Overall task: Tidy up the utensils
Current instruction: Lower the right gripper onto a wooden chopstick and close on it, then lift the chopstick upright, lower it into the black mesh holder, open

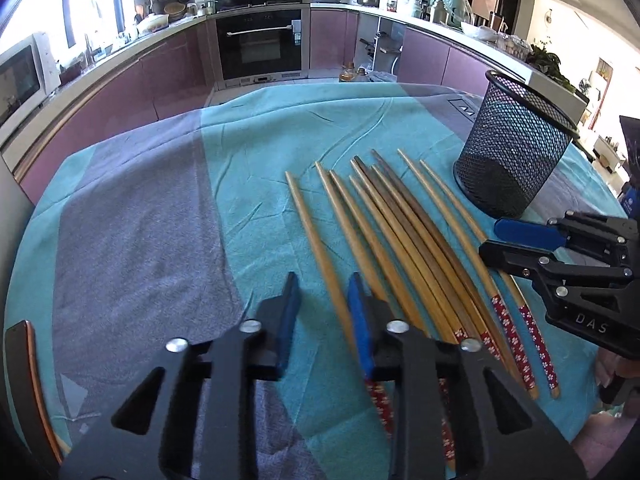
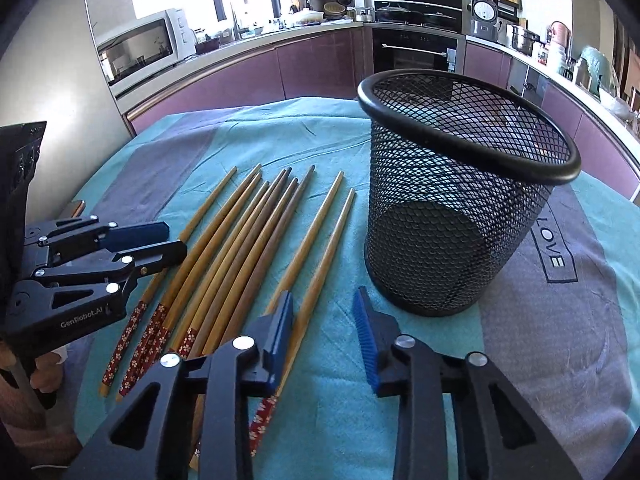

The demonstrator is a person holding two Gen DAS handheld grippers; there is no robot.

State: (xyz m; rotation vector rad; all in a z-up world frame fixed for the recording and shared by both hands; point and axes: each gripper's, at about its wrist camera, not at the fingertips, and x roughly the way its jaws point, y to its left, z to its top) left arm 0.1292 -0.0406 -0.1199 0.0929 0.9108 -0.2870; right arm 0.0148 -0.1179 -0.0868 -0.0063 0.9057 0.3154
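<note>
Nothing is picked yet: both tools, left [image 1: 322,280] and right [image 2: 324,300], hang open and empty over chopsticks [image 2: 248,248] lying beside the cup [image 2: 460,208]; next, pinch one.

A teal-and-grey cloth [image 1: 168,208] covers the desk. Behind stand purple cabinets [image 2: 312,68], an oven [image 1: 259,46], a microwave [image 2: 140,48] and a rice cooker [image 2: 485,16].
</note>
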